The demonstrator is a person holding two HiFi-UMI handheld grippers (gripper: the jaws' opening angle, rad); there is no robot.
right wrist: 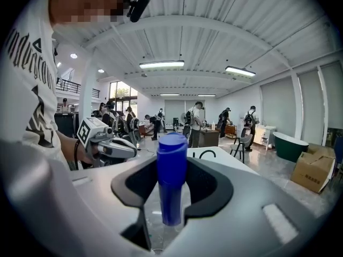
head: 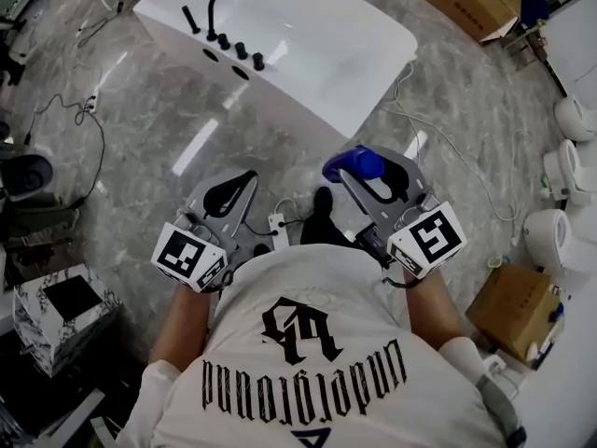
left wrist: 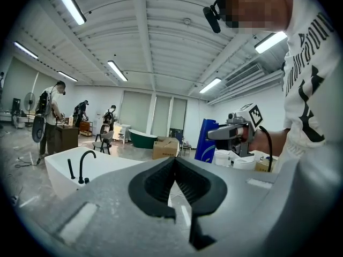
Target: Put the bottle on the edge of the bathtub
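The white bathtub point(head: 317, 59) with a black faucet point(head: 224, 7) on its near rim stands on the floor ahead of me. My right gripper point(head: 366, 172) is shut on a blue bottle point(head: 350, 164), held in the air short of the tub. In the right gripper view the bottle point(right wrist: 171, 170) stands upright between the jaws of the right gripper point(right wrist: 171, 183). My left gripper point(head: 244, 179) hovers to the left, shut and holding nothing; its pads meet at the tip point(left wrist: 174, 159). The left gripper view shows the tub point(left wrist: 61, 167) and the bottle point(left wrist: 206, 141).
A power strip point(head: 277, 222) and cables lie on the marble floor by my feet. Cardboard boxes point(head: 476, 3) point(head: 518, 311) and white ceramic fixtures point(head: 550, 236) line the right side. A marbled box point(head: 56, 311) sits at the left. Several people stand in the background.
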